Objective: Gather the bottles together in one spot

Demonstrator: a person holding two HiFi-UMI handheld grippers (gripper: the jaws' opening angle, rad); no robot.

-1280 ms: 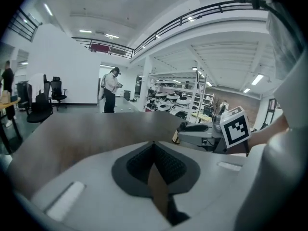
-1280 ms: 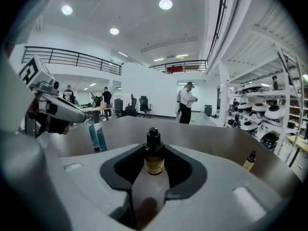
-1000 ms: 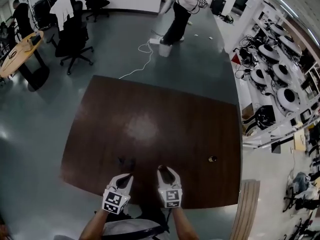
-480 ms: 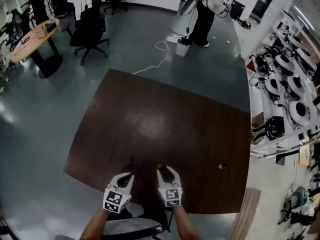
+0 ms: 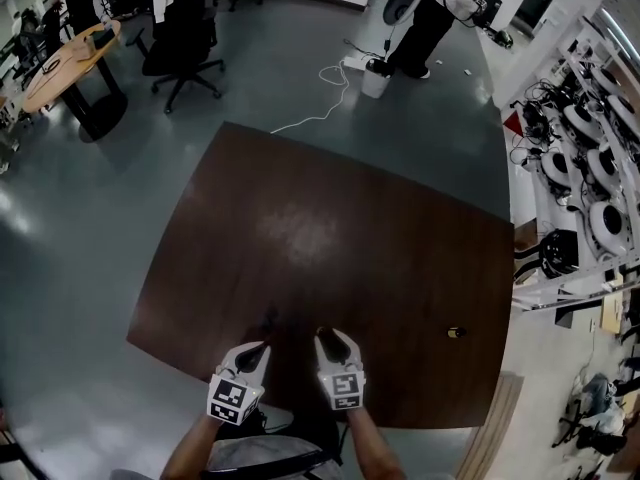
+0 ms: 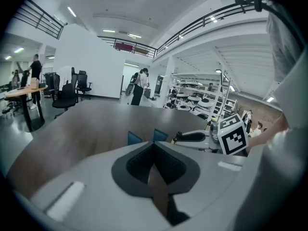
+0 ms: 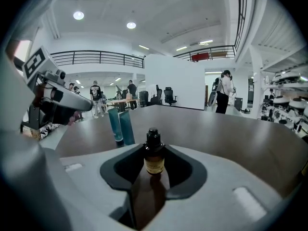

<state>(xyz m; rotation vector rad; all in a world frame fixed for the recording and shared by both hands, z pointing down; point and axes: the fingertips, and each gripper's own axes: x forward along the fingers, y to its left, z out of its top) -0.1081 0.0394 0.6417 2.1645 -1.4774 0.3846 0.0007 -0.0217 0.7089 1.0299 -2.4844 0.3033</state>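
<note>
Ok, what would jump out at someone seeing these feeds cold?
The brown bottle with a black cap, clamped dead centre in the right gripper. Just ahead to its left stand what look like two tall teal bottles. The big dark table fills the head view, with one more small bottle near its right edge.

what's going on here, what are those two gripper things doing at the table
A person at a dark brown table holds a gripper in each hand. The right gripper is closed on a small brown bottle with a black cap, close to the table's near edge. The left gripper is shut with nothing in it. Just ahead of it, two tall teal containers stand side by side, likely the spot where the bottles get gathered.
</note>
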